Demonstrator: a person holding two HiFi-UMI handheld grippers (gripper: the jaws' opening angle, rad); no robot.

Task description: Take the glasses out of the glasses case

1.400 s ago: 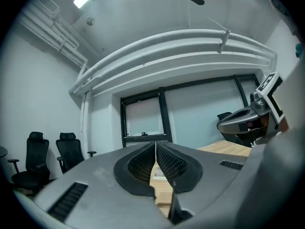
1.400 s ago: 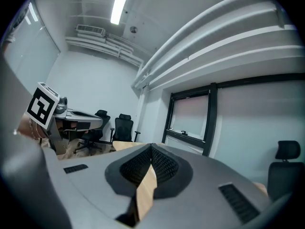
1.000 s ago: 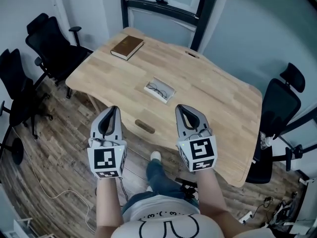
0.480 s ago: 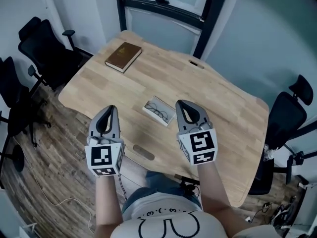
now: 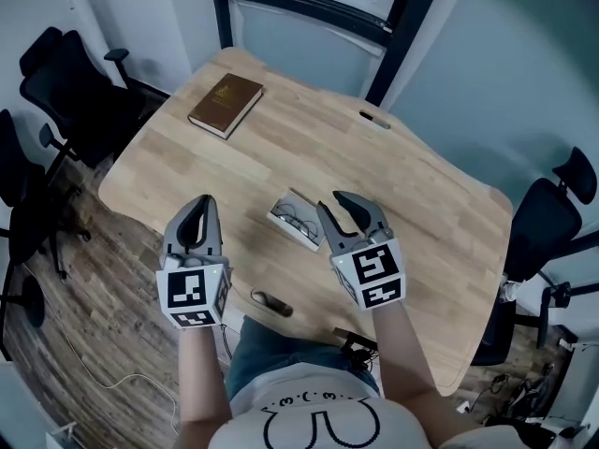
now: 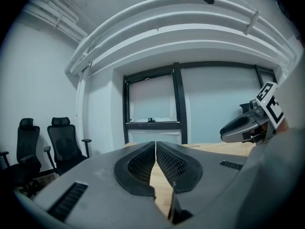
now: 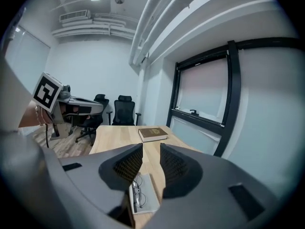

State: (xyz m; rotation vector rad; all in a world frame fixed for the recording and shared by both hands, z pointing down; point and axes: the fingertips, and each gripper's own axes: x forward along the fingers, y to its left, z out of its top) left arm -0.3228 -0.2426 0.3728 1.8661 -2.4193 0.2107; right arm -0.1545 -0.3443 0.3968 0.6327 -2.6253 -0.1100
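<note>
An open white glasses case (image 5: pixel 298 220) lies on the wooden table (image 5: pixel 412 204), with dark-rimmed glasses (image 5: pixel 291 217) inside it. My right gripper (image 5: pixel 339 205) hovers just right of the case; its jaws are opening and nothing is between them. In the right gripper view the case (image 7: pixel 147 202) and glasses (image 7: pixel 136 193) lie just below and ahead of the gripper (image 7: pixel 151 150). My left gripper (image 5: pixel 199 206) is shut and empty, left of the case near the table's front edge. In the left gripper view its tips (image 6: pixel 156 145) meet, and the right gripper (image 6: pixel 240 126) shows at the right.
A brown book (image 5: pixel 226 104) lies at the table's far left corner. Black office chairs (image 5: pixel 70 78) stand left of the table and another (image 5: pixel 545 224) at its right. A dark-framed window (image 5: pixel 309 3) runs behind the table.
Both grippers have come forward over the table towards the case. The right gripper's jaws, shut before, now stand apart. The left jaws stay shut.
</note>
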